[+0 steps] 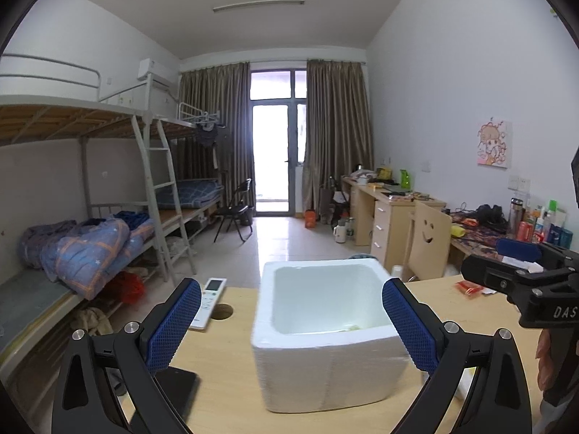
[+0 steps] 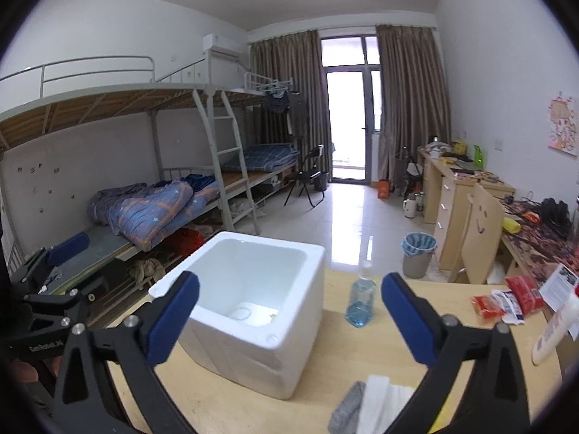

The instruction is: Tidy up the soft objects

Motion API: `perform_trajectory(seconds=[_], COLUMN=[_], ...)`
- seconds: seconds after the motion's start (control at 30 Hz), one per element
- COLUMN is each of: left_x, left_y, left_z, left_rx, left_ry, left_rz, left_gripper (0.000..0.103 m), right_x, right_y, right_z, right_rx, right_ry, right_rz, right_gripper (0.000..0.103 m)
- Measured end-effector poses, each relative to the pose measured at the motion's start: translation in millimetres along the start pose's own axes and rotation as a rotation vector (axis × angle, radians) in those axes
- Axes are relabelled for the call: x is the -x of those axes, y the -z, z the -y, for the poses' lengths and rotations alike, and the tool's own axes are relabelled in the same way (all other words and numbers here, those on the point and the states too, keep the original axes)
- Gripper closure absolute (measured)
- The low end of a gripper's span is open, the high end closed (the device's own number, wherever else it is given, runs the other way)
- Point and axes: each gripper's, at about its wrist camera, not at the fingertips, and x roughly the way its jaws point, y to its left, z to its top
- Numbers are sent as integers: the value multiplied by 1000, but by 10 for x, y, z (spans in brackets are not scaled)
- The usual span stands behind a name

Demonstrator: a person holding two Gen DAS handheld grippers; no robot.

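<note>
A white foam box [image 1: 325, 343] stands open on the wooden table [image 1: 224, 372]. In the right wrist view the box [image 2: 253, 311] holds something pale at its bottom [image 2: 253, 313]. A grey soft pad [image 2: 347, 410] and a white folded cloth [image 2: 383, 401] lie on the table near its front edge. My left gripper [image 1: 291, 322] is open and empty, its jaws spread wide before the box. My right gripper [image 2: 289, 311] is open and empty, above the table to the right of the box. It also shows at the right edge of the left wrist view [image 1: 521, 271].
A blue liquid bottle [image 2: 360, 298] stands right of the box. Red and white packets [image 2: 506, 298] and a white tube [image 2: 553, 329] lie at the table's right. A remote [image 1: 210, 302] and a black phone [image 1: 177, 394] lie left. Bunk beds, desks and a bin [image 2: 418, 255] stand beyond.
</note>
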Motion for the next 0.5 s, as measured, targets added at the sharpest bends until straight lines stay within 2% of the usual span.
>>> perform_trajectory(seconds=[0.33,0.5], left_x=[294,435], left_y=[-34,52], left_z=[324,473], left_rx=[-19,-25], left_ry=[53,108], left_rz=[28,30], left_gripper=[2,2], right_x=[416,605], right_y=[72,166], right_z=[165,252], right_rx=[-10,-27], right_ry=[43,44], right_rz=[43,76], right_gripper=[0,0])
